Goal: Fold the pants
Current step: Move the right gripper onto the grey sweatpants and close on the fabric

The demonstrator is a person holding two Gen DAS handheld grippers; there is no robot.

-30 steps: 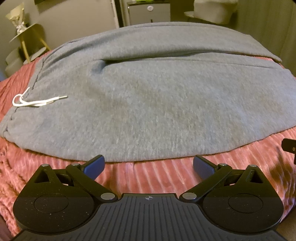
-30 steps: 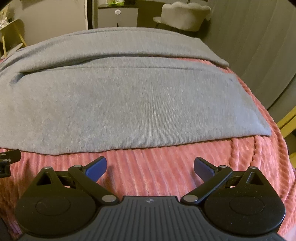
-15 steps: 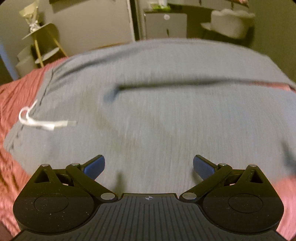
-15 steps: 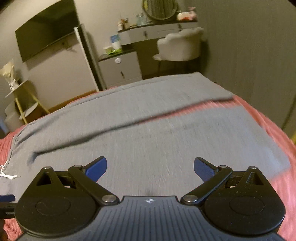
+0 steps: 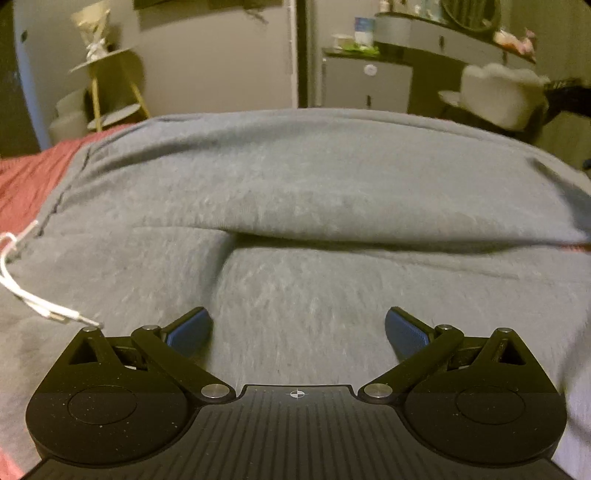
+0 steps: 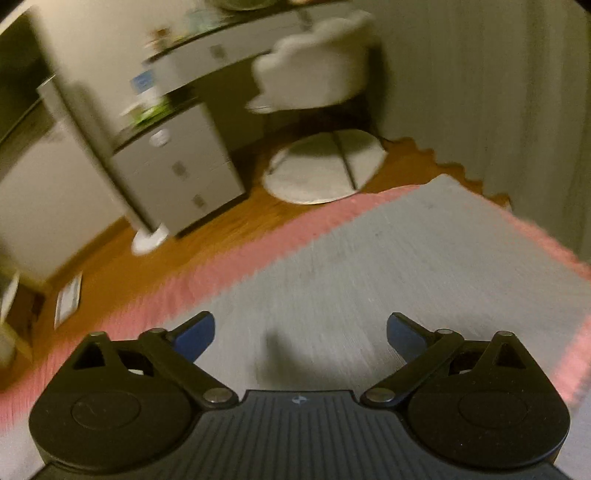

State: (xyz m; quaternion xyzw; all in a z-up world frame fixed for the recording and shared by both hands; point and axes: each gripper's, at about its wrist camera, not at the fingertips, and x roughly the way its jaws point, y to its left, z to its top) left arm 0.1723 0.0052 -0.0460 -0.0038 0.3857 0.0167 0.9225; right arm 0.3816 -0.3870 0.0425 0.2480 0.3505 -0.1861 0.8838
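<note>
Grey pants point(image 5: 314, 192) spread flat across pink bedspread point(image 6: 236, 273), legs side by side, reaching far edge; no fold made; left gripper point(image 5: 297, 328) and right gripper point(image 6: 300, 330) spread wide, empty, above fabric

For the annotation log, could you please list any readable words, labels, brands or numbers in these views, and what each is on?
None can be read.
The blue-and-white container on the cabinet: print too blurred.
The grey pants, left gripper and right gripper: no text.
</note>
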